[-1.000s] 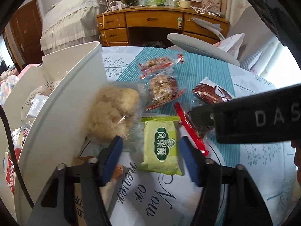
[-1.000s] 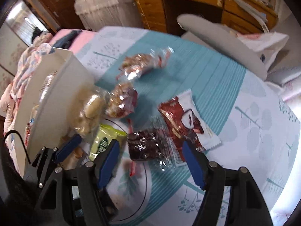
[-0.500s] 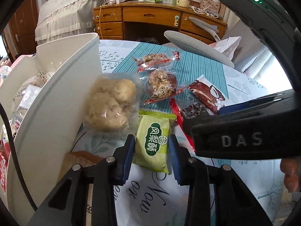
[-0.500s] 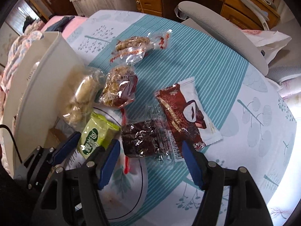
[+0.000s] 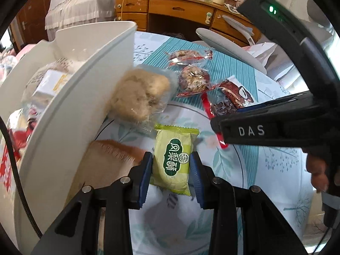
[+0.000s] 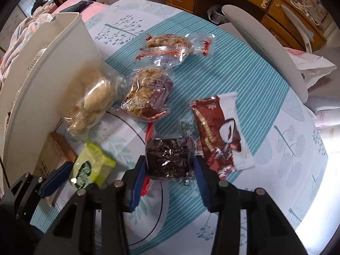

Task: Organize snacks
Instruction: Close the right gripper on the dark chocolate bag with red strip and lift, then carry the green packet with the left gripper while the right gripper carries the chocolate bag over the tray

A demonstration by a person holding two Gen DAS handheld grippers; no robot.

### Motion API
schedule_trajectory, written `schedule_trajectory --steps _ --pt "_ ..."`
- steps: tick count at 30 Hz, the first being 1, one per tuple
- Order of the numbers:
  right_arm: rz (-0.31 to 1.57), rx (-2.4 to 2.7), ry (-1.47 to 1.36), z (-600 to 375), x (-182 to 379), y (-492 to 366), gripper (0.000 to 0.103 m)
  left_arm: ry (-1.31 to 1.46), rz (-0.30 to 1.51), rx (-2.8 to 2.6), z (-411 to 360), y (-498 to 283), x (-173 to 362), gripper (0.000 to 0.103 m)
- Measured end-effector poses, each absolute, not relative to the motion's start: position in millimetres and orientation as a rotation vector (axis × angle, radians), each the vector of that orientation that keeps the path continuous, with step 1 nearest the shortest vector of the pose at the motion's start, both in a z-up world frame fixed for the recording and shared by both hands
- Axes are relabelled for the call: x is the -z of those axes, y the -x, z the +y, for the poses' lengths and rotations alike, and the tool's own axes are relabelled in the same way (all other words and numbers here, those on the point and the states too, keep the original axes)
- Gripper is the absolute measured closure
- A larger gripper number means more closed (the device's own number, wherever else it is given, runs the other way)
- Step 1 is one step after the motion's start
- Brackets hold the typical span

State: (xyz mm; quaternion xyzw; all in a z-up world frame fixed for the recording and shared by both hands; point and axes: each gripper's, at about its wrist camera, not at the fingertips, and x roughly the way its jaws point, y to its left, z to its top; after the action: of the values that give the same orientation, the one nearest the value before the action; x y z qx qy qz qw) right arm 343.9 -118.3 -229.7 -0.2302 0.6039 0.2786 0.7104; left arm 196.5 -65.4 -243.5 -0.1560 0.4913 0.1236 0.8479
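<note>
My left gripper (image 5: pixel 171 167) is shut on a green snack packet (image 5: pixel 172 159), lifted slightly above the table; the packet also shows in the right wrist view (image 6: pixel 91 167). My right gripper (image 6: pixel 170 167) has closed around a clear packet of dark dried snack (image 6: pixel 167 159), its pads touching both sides. On the table lie a pale floss bun packet (image 5: pixel 138 95), a nut-cake packet (image 6: pixel 146 97), a second clear nut-bar packet (image 6: pixel 170 46) and a brown-and-white wrapper (image 6: pixel 221 127).
A tall white bin (image 5: pixel 70 106) with several snacks inside stands at the left. A small brown carton (image 5: pixel 106 161) lies against its foot. A grey chair back (image 6: pixel 265 40) and a wooden desk (image 5: pixel 170 8) are beyond the table.
The left gripper closed on the green packet and began lifting it. The right gripper moved down over the dark snack packet and narrowed onto it.
</note>
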Motion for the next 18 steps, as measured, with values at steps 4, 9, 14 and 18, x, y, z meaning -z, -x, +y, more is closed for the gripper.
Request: schedule_trajectory --steps 4,9,14,18 --pt "1.348 -0.600 0.516 -114.2 228.5 -339.4 0.062 0.335 1.041 -0.259 -65.8 -182.0 232.6 0.069" --pt "1.385 -0.565 0.484 -114.5 227.9 -325.7 0.062 0.342 1.036 -0.246 -65.4 -159.2 216.1 0.069" --pt "1.429 -0.552 0.411 -126.7 226.3 -301.2 0.063 0.339 1.039 -0.226 -64.3 -133.1 202.3 0.069" --pt "1.454 -0.531 0.350 -139.9 225.6 -270.8 0.063 0.355 1.016 -0.213 -57.6 -112.4 189.6 0.069"
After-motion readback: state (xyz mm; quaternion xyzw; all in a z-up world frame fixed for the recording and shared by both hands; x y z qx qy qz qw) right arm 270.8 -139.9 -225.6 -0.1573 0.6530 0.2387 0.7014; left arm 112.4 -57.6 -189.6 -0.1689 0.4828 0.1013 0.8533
